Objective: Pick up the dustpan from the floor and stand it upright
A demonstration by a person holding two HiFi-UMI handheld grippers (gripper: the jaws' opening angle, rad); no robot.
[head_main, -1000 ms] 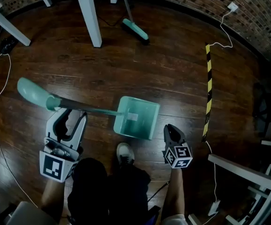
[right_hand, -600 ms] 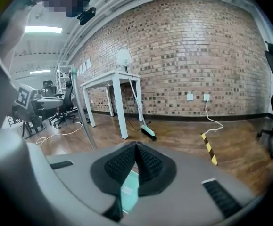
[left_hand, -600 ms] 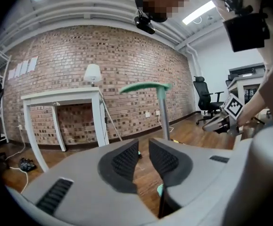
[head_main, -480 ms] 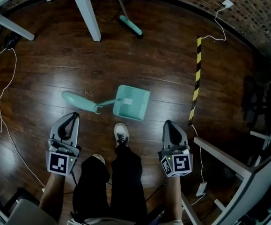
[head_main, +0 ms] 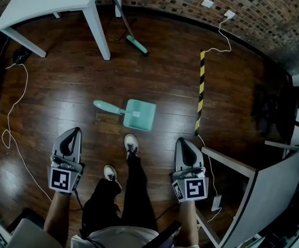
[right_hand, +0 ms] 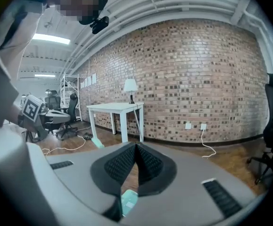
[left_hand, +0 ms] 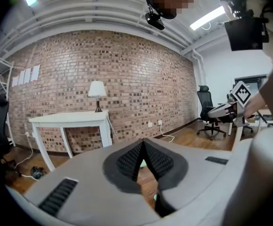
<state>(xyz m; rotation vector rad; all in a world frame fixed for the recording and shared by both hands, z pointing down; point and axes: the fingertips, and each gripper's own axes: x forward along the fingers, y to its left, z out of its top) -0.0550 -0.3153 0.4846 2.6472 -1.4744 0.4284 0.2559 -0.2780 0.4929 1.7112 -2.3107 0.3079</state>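
Take the teal dustpan (head_main: 140, 114) as the marker. It sits on the dark wooden floor (head_main: 159, 71) in the middle of the head view, pan on the boards. Its handle reaches left and is foreshortened, so it seems to rise off the floor rather than lie flat. Far left of the dustpan a white cable (head_main: 11, 112) loops over the boards, and up and left of it stands a white table (head_main: 46, 1). The left gripper (head_main: 74, 132) is below and left of the dustpan, well apart from it. Its jaws have just been closing, and the pads meet at the tips with nothing between them. Above the dustpan, near the table leg, a broom (head_main: 137, 44) rests its teal head on the floor. Just below the dustpan are the person's shoes (head_main: 131, 145), the nearer toe close to the pan's edge but not touching it. The right gripper (head_main: 182, 141) is below and right of the dustpan, also well apart, with its pads pressed together and empty. In the right gripper view a sliver of the dustpan shows on the floor beneath the closed pads. A strip of yellow-and-black tape (head_main: 201, 87) runs to the right of the dustpan. Above and right of it is a wall socket (head_main: 207, 3) on the brick wall (head_main: 252, 14), and a white desk (head_main: 265, 190) stands at lower right.
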